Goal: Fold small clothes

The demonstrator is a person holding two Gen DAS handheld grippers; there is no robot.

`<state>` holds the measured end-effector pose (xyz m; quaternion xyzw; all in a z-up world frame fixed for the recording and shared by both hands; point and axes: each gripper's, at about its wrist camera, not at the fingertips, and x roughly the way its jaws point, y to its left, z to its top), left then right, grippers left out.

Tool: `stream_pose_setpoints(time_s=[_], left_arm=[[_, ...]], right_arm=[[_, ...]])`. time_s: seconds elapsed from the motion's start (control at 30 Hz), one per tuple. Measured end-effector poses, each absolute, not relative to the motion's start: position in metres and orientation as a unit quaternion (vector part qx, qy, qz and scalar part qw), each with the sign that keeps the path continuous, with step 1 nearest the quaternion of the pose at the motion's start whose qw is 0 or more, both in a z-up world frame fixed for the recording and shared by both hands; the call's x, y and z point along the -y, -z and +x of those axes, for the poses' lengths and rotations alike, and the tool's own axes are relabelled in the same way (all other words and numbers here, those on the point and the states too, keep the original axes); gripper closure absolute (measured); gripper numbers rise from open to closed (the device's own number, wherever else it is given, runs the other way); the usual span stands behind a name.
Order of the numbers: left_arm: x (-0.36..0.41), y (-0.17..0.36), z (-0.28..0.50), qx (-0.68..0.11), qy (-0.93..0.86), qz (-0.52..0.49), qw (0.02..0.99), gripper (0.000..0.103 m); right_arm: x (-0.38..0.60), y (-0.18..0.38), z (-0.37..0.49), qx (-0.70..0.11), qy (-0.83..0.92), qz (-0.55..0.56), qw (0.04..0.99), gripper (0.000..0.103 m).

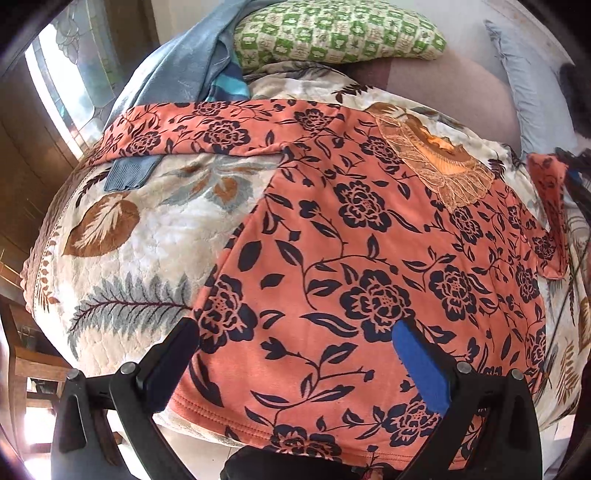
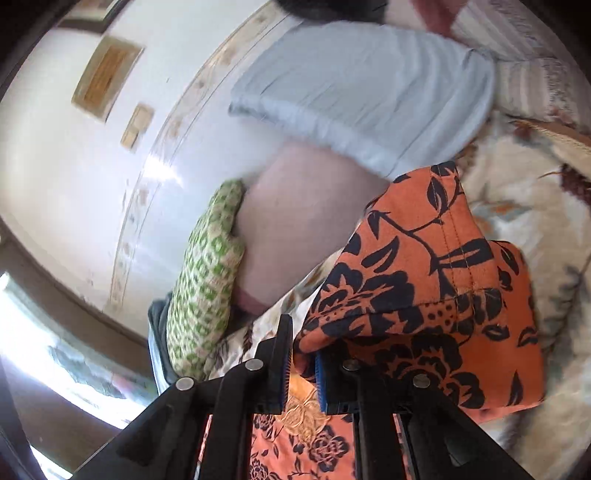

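Cream bedding printed with brown and grey leaves point(image 1: 147, 236) covers the bed before you, and one orange floral top point(image 1: 369, 258) lies spread across it, lace collar toward the far side. Your left claw point(image 1: 295, 358) hovers over the top's hem, spread wide and gripping nothing, one blue pad point(image 1: 421, 365) showing. Your right claw point(image 2: 301, 373) is clenched on the top's right sleeve point(image 2: 424, 280), the orange cloth pinched between its pads and lifted off the bedding. Beyond the top you have one green checked pillow point(image 1: 340, 33), one pale blue pillow point(image 2: 362, 92) and one blue-grey garment point(image 1: 177, 66) draped at the bed's far left.
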<state>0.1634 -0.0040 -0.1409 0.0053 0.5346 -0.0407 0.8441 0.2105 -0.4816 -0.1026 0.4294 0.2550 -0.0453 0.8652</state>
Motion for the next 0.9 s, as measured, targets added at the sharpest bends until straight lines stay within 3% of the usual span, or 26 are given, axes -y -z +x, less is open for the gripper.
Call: stream_pose_setpoints(time_s=[0.17, 0.33, 0.43, 0.57, 0.63, 0.73, 0.77, 0.83, 0.87, 0.9], left_arm=[[-0.032, 0.138, 0.165, -0.530, 0.022, -0.020, 0.847, 0.000], [-0.058, 0.142, 0.168, -0.532, 0.006, -0.038, 0.846, 0.000], [-0.067, 0.147, 0.170, -0.537, 0.005, -0.050, 0.842, 0.000], [-0.071, 0.150, 0.170, -0.539, 0.000, -0.055, 0.840, 0.000], [-0.072, 0.148, 0.169, -0.536, -0.002, -0.056, 0.842, 0.000], [-0.070, 0.140, 0.170, -0.524, -0.003, -0.048, 0.850, 0.000], [-0.070, 0.137, 0.173, -0.519, -0.002, -0.048, 0.854, 0.000], [-0.065, 0.129, 0.180, -0.500, 0.008, -0.052, 0.864, 0.000], [-0.060, 0.126, 0.185, -0.490, 0.015, -0.053, 0.870, 0.000], [-0.054, 0.123, 0.193, -0.483, 0.023, -0.053, 0.874, 0.000]], right_arm=[[0.352, 0.143, 0.286, -0.389, 0.015, 0.331, 0.860, 0.088], [0.220, 0.192, 0.329, -0.525, 0.037, 0.016, 0.850, 0.079], [0.160, 0.209, 0.316, -0.508, 0.043, -0.174, 0.843, 0.079], [0.112, 0.201, 0.276, -0.446, -0.030, -0.280, 0.850, 0.079], [0.097, 0.189, 0.274, -0.431, -0.081, -0.258, 0.861, 0.078], [0.110, 0.167, 0.269, -0.426, -0.113, -0.138, 0.887, 0.072], [0.124, 0.161, 0.268, -0.424, -0.103, -0.085, 0.896, 0.066], [0.171, 0.158, 0.256, -0.416, -0.076, 0.054, 0.905, 0.040], [0.203, 0.162, 0.243, -0.405, -0.069, 0.137, 0.901, 0.033], [0.231, 0.171, 0.231, -0.396, -0.069, 0.216, 0.890, 0.033]])
